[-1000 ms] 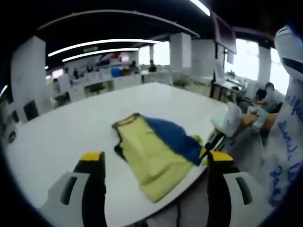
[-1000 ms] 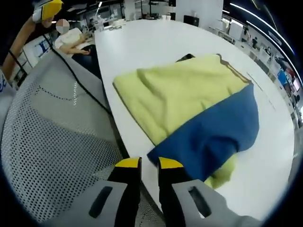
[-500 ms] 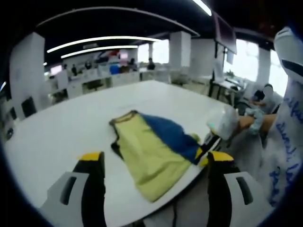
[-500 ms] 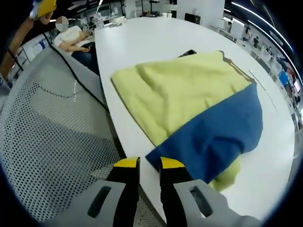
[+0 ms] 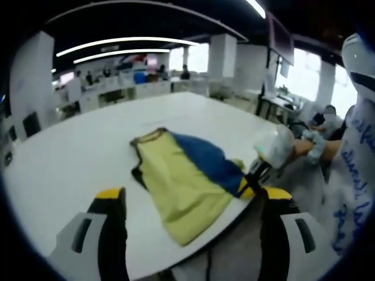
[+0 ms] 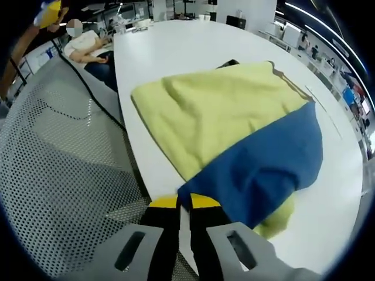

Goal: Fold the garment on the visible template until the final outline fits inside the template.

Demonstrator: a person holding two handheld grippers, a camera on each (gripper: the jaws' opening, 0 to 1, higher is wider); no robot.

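Left tongs [image 5: 187,202]: my jaws are wide apart, nothing between them, held off the near edge of the large white oval desk [image 5: 70,158].

The yellow and blue fabric garment [image 5: 186,175] lies on the desk near that edge, partly folded. A blue panel lies over the yellow body on the side toward the right tongs. A dark trimmed neckline shows at the far end. From the left gripper view the yellow end reaches close to the desk edge.

Right tongs [image 6: 184,202]: my yellow-tipped black jaws are nearly together, only a thin slit between them, sitting right at the near corner of the blue panel at the desk edge. I cannot tell whether any cloth is actually pinched; the corner looks to be touching the tips or just past them. In the left gripper view the right tongs [image 5: 253,175] show at the blue corner, with a hand [image 5: 275,146] above them.

In the right gripper view the garment [image 6: 234,134] has rumpled yellow cloth on the left and the blue flap [image 6: 263,164] on the right, with a bit of yellow poking out under the blue at the near side.

A grey perforated mesh chair back [image 6: 64,193] sits beside the desk, with a black cable [image 6: 94,96] running over it.
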